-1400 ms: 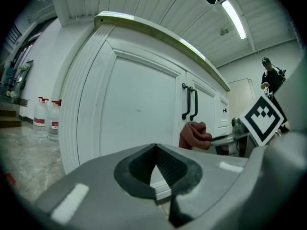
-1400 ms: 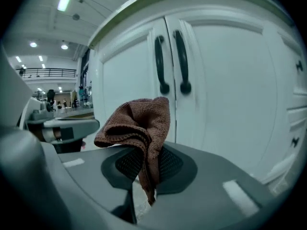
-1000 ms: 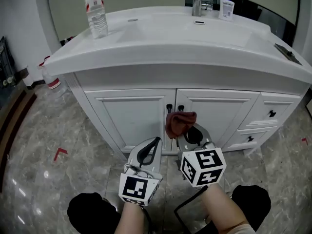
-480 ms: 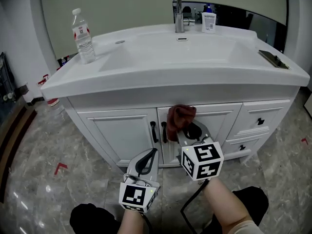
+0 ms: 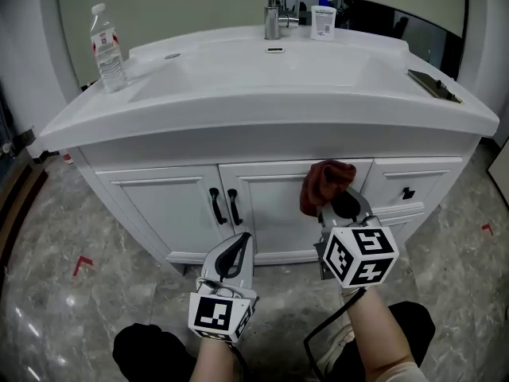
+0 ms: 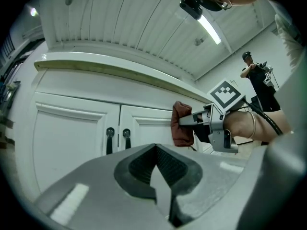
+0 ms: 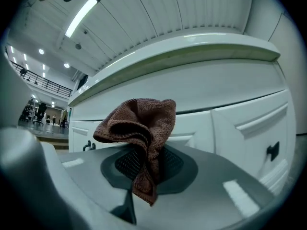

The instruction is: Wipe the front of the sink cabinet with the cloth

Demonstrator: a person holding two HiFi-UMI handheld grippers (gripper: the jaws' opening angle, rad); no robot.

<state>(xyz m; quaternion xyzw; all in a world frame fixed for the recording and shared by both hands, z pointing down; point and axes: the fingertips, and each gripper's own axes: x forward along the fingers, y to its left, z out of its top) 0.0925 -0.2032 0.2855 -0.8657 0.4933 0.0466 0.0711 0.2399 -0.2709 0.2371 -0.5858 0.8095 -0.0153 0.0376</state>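
Observation:
A bunched reddish-brown cloth (image 5: 324, 183) is pinched in my right gripper (image 5: 340, 205), held against the upper right corner of the right cabinet door (image 5: 282, 201), just left of the drawers. The cloth (image 7: 140, 128) fills the middle of the right gripper view, its tail clamped between the shut jaws. My left gripper (image 5: 236, 249) hangs lower and left, in front of the door bottoms, shut with nothing in it. In the left gripper view the cloth (image 6: 182, 123) and the right gripper (image 6: 188, 122) show to the right of the two black door handles (image 6: 117, 139).
The white sink top (image 5: 270, 78) overhangs the cabinet, with a water bottle (image 5: 106, 48) at its left, a tap (image 5: 272, 10) and a soap bottle (image 5: 322, 22) at the back. Drawers with a black knob (image 5: 407, 192) stand right. My knees are near the marble floor (image 5: 71, 301).
The right gripper has carried the cloth rightward along the cabinet front, from beside the door handles to near the drawers. The head view has shifted right too. The left gripper has stayed low.

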